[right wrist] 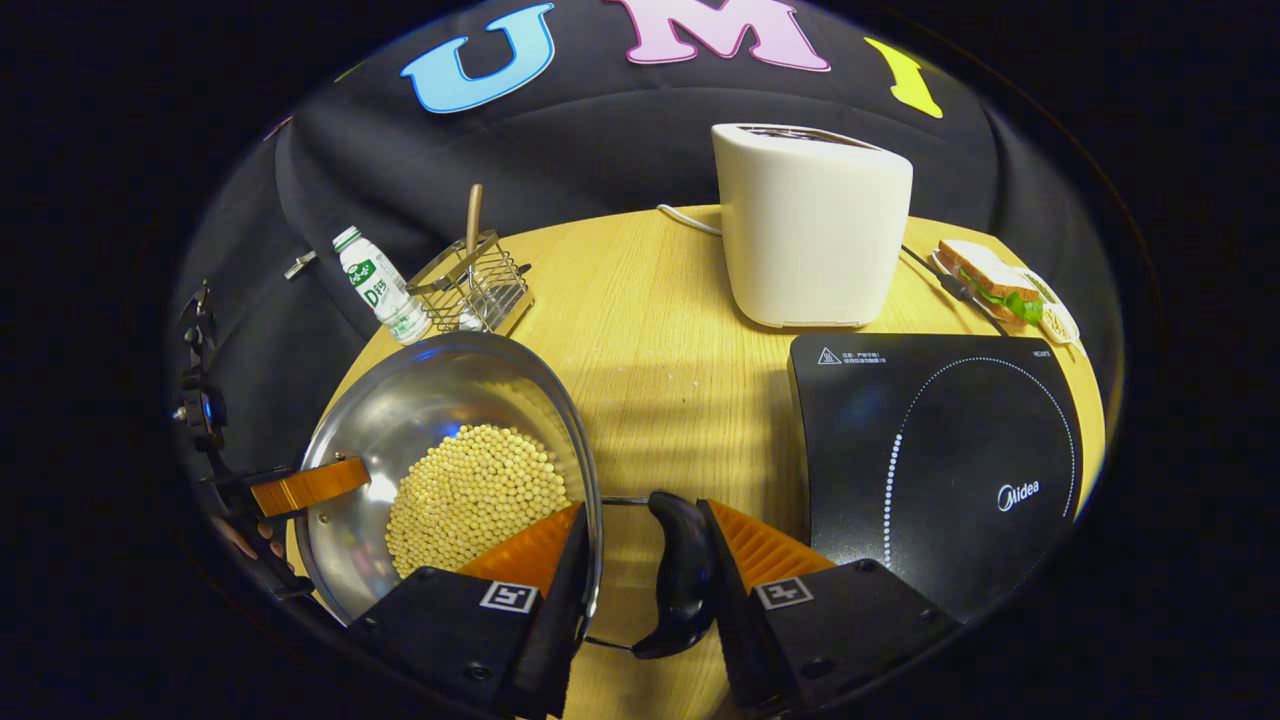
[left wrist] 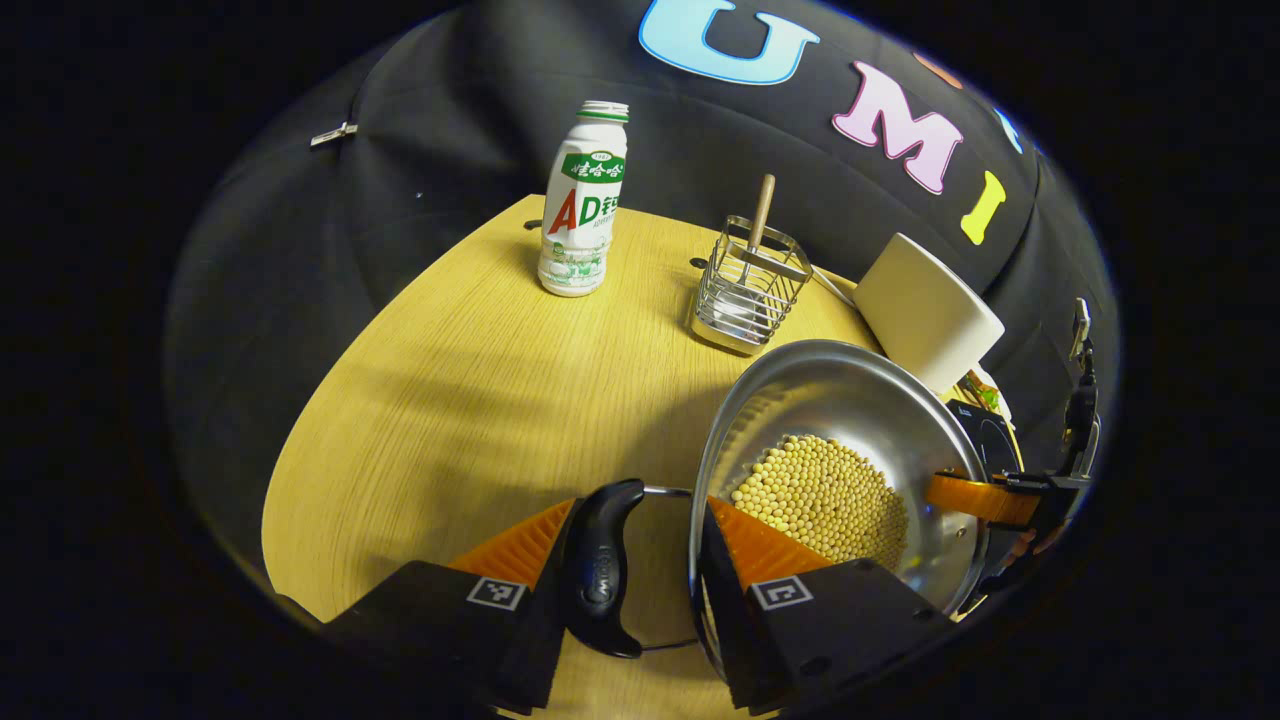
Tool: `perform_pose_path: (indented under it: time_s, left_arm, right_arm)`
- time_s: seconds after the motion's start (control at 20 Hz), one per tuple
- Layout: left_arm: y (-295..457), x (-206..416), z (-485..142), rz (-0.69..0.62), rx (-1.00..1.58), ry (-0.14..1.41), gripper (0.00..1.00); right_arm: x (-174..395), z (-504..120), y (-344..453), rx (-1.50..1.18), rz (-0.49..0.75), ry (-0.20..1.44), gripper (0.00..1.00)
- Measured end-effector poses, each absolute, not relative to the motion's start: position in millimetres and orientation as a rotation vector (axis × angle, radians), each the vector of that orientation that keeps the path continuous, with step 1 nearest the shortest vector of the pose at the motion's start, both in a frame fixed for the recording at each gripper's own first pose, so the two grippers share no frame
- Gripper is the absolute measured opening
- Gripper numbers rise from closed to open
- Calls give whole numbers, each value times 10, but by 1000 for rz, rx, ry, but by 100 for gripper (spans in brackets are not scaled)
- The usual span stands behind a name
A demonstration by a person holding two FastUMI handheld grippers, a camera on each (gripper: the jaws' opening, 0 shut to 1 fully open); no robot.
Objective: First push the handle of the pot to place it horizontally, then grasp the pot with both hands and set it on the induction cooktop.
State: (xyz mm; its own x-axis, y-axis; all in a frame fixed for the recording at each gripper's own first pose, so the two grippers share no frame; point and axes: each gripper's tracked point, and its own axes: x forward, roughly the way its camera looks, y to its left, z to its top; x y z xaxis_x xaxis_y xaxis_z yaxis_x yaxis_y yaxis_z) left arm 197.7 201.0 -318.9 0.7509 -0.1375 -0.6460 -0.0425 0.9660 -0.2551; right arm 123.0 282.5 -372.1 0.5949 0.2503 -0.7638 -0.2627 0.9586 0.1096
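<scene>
Steel pot (right wrist: 440,420), holding soybeans (right wrist: 475,495), on the wooden surface (right wrist: 660,330) left of the induction cooktop (right wrist: 940,450); its two black side handles lie level, one toward each side. Left tool (left wrist: 635,560): jaws spread around the left handle (left wrist: 600,570), the pot's rim between them too. Right tool (right wrist: 640,560): likewise straddling rim and right handle (right wrist: 680,570); actual clamping cannot be told.

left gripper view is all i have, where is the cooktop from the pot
Observer: The induction cooktop lies on the table beyond the pot's far handle, in front of the toaster.
Operator: is the right gripper on that handle
Observer: The right gripper straddles the black handle and the rim; whether it presses, I cannot tell.
Operator: anything behind the cooktop
Observer: A sandwich lies there, beside the toaster.
</scene>
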Motion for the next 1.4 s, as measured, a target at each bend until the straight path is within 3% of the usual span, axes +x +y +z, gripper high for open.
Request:
perform_pose_path:
  time_s: [0.15,0.2,0.25,0.5,0.55,0.65,0.7,1.4]
  left_arm:
    - [2008,1968,-3172,-61,-277,715,66]
    - [1998,1963,-3178,-64,-291,709,64]
    - [2000,1955,-3175,-65,-300,705,62]
    - [1998,1911,-3157,-51,-288,688,59]
    - [2003,1889,-3148,-46,-289,687,59]
    - [1985,1803,-3158,-44,-293,703,58]
    - [1986,1783,-3115,-40,-297,697,58]
    - [1374,1596,-2251,-59,-251,643,58]
  right_arm:
    - [1212,-3732,2832,-6,294,895,60]
    - [1229,-3741,2835,-2,297,899,54]
    - [1216,-3736,2843,-4,300,895,62]
    - [1189,-3730,2845,-30,308,891,53]
    - [1157,-3715,2839,-49,317,884,58]
    - [1108,-3663,2831,-60,326,875,53]
    - [1094,-3632,2842,-56,330,873,57]
    - [1112,-2732,2242,-10,324,807,57]
